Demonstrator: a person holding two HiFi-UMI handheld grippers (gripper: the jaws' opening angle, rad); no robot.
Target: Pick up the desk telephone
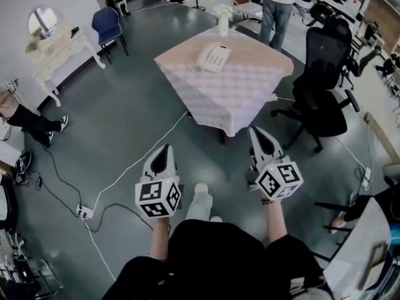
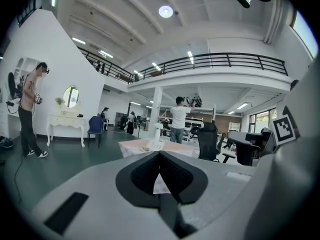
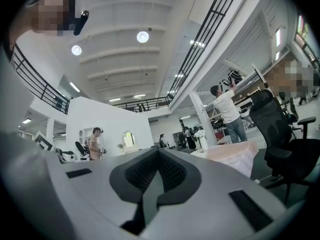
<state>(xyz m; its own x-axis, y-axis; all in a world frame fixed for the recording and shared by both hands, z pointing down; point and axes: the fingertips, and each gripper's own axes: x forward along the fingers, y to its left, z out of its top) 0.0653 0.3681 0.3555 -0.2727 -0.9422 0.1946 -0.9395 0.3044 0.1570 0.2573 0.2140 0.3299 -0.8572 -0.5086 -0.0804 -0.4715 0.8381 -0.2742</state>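
**Desk telephone** [image 1: 214, 58]: pale, keypad facing up. It sits on the far-left part of the table top, clear of every edge. The handset appears to lie along its left side. The long axis seems to run near to far, leaning slightly right at the far end. Untouched.

**Table** [image 1: 240, 102]: covered by a pink checked cloth, with one corner pointing toward the person. A white vase of flowers [image 1: 223, 19] stands at the far corner, just beyond the telephone.

**Black office chair** [image 1: 320, 86]: stands just right of the table.

**Left gripper** [image 1: 164, 150]: jaws together, nothing between them. It is held over bare floor, near and left of the table. From its own view the table [image 2: 131, 147] lies straight ahead.

**Right gripper** [image 1: 257, 134]: jaws together, empty. It is near and slightly right of the table's near corner.

**Key relation**: the telephone lies far ahead, roughly midway between the lines of the two grippers and well apart from both. Neither hand is clearly nearer. By my estimate both jaws would have to open, and a stretch of floor be crossed, before any grasp.

**Surroundings**:
- White cable [image 1: 134, 164] running to a power strip [image 1: 84, 212] on the floor at left.
- Blue chair [image 1: 107, 22] and white dressing table [image 1: 59, 52] at far left.
- A person standing [image 1: 276, 5] beyond the table.
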